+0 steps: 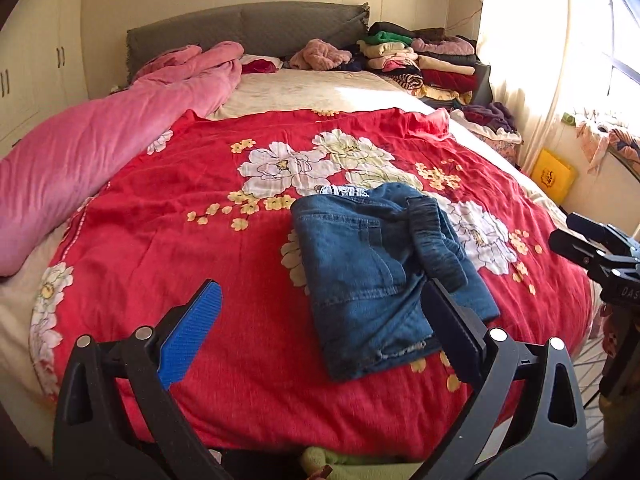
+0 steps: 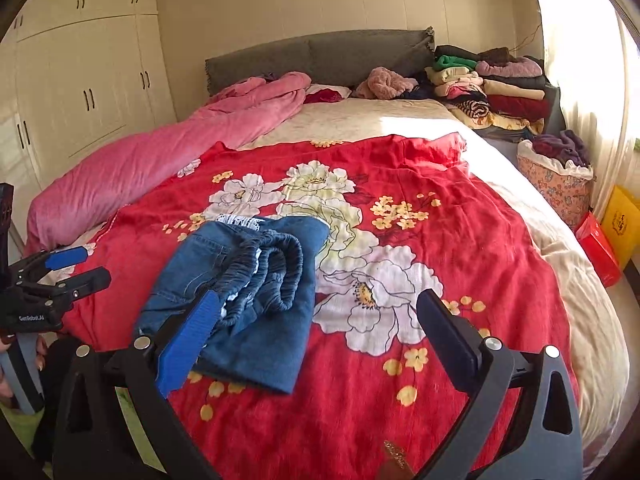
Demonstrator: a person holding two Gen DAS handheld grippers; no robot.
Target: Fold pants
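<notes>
Blue denim pants (image 1: 376, 276) lie folded into a compact bundle on the red floral bedspread (image 1: 200, 208), elastic waistband on top. They also show in the right wrist view (image 2: 248, 296). My left gripper (image 1: 320, 320) is open and empty, held above the bed just in front of the pants. My right gripper (image 2: 320, 332) is open and empty, to the right of the bundle, its left finger over the pants' near edge. Each gripper shows in the other's view, the right one (image 1: 596, 248) and the left one (image 2: 60, 276).
A pink duvet (image 1: 100, 152) lies along the bed's left side. Stacks of folded clothes (image 1: 424, 60) sit at the far right by the grey headboard (image 1: 248, 32). A floral basket (image 2: 556, 176), a red box and a yellow box (image 2: 624, 220) stand right of the bed. Wardrobes (image 2: 80, 80) line the left wall.
</notes>
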